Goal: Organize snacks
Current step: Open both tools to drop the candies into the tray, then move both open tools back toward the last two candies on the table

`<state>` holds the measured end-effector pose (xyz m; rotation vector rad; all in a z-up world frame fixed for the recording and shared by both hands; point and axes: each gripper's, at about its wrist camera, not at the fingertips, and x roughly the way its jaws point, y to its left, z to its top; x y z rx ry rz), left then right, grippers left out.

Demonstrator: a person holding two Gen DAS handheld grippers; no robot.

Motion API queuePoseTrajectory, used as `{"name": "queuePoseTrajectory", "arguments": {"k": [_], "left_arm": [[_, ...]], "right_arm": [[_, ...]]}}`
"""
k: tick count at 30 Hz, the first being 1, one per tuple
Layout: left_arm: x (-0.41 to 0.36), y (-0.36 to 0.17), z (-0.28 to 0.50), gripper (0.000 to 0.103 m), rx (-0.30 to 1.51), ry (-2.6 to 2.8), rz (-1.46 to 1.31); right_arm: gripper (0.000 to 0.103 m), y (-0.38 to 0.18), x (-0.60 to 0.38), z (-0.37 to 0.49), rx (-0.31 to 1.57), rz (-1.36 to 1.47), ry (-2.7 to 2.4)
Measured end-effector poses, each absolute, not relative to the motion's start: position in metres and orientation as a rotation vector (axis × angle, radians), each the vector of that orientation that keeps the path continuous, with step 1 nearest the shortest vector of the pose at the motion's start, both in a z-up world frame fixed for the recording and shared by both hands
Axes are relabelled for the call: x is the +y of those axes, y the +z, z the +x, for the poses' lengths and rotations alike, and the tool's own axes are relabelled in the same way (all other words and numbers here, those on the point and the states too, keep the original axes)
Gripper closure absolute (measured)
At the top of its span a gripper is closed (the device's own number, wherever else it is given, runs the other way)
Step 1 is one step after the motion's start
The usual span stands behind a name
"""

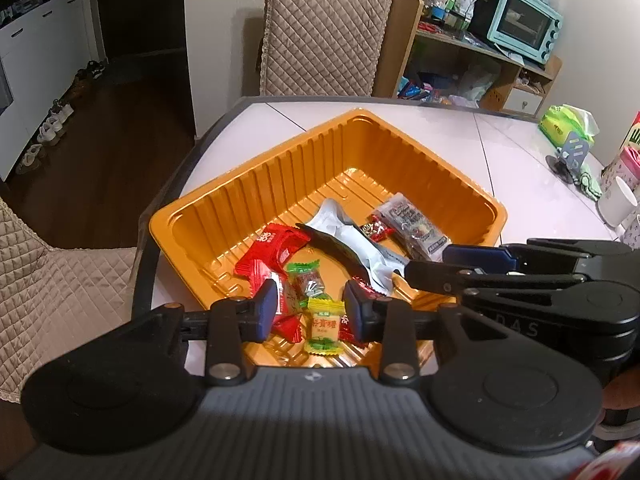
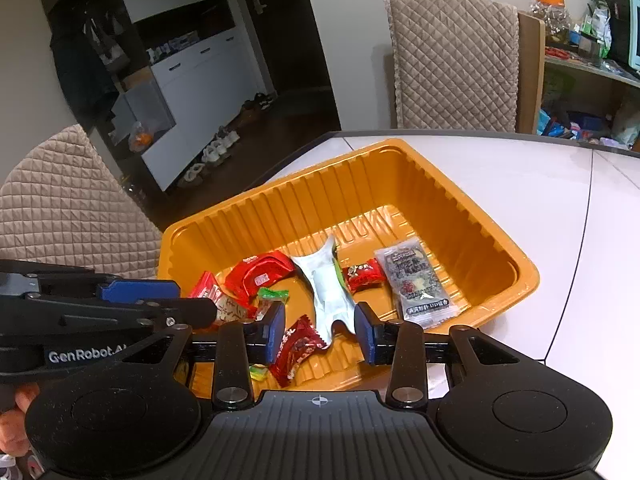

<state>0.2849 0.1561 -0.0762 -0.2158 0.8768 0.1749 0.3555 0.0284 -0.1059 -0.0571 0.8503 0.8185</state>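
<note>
Both tongs, left [image 1: 308,310] and right [image 2: 320,330], hover agape over tray [image 1: 256,184].

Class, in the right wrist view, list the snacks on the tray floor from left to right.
Big red packet → green candy → silver pouch → small red candy → grey sachet.

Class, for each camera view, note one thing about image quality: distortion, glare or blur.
Left wrist view: fisheye bends the table edge and blacks the corners; glare on the orange tray floor. Right wrist view: door frames curve; the silver packet glints; snacks stay sharp.
</note>
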Motion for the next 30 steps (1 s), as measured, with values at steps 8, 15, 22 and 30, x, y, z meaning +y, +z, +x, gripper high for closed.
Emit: {"name": "queuePoseTrajectory", "arguments": {"k": [8, 15, 22, 30], "left_arm": [[0.157, -0.066, 0.268, 0.068, 0.861, 0.202, -0.225], [0.155, -0.056, 0.248, 0.067, 0.842, 0.223, -0.239], [0.147, -0.044, 0.224, 0.049, 0.821, 0.244, -0.251], [0.13, -0.035, 0.192, 0.033, 0.811, 0.239, -0.259]], "right_arm": [[0.062, -0.098, 0.019, 0.344, 0.836, -0.044, 0.823], [0.053, -0.087, 0.009, 0.327, 0.813, -0.031, 0.826], [0.04, -0.072, -0.008, 0.301, 0.779, -0.011, 0.832], [0.023, -0.058, -0.037, 0.27, 0.761, 0.02, 0.818]]}}
